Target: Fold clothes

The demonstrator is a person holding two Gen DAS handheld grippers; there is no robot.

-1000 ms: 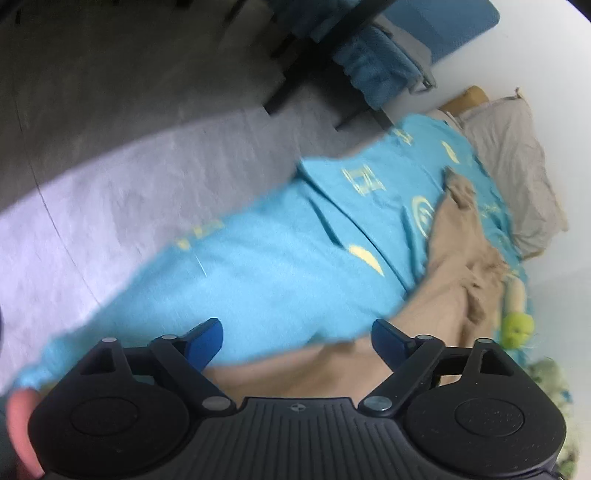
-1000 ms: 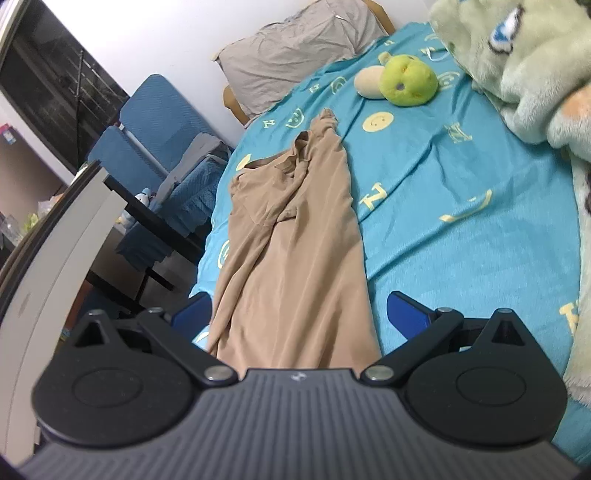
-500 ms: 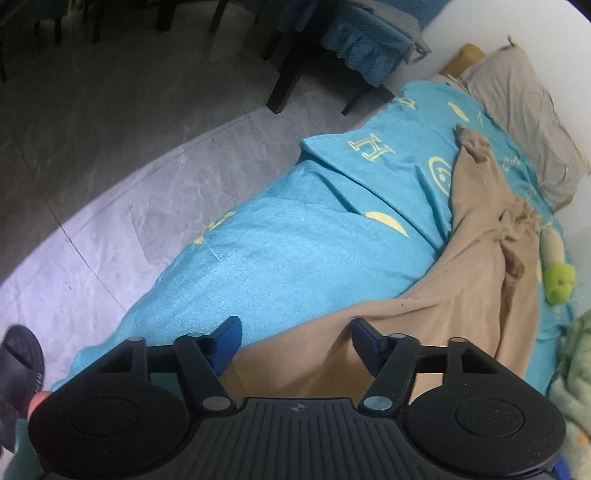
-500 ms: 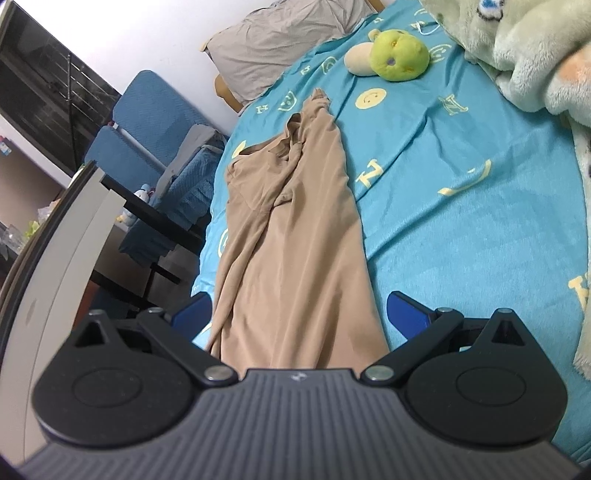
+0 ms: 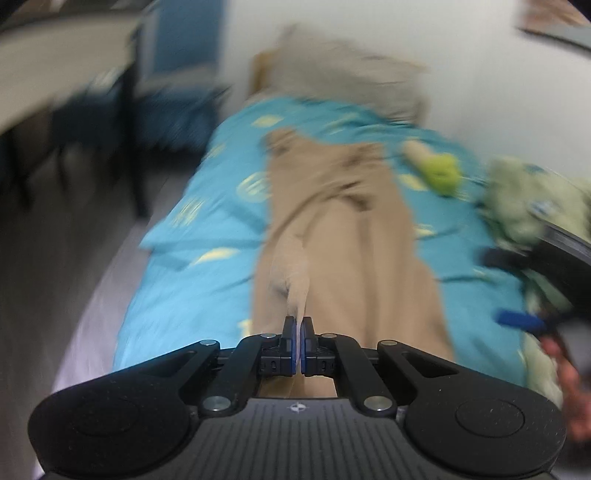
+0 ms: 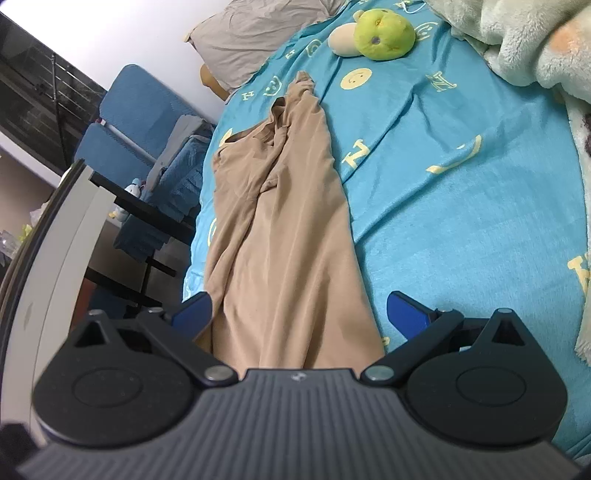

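Tan garment lies lengthwise on the bed, below the grey pillow; your left hand-held gripper is clenched on a raised ridge of its near hem, while your right hand-held gripper hovers released over that hem. Expect the thin pinch to slip, or one-sided lifting to skew the fold.

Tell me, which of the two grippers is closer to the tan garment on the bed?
Left. The left gripper is shut on a fold of the tan garment, touching it. The right gripper hangs open above its near end, not gripping.
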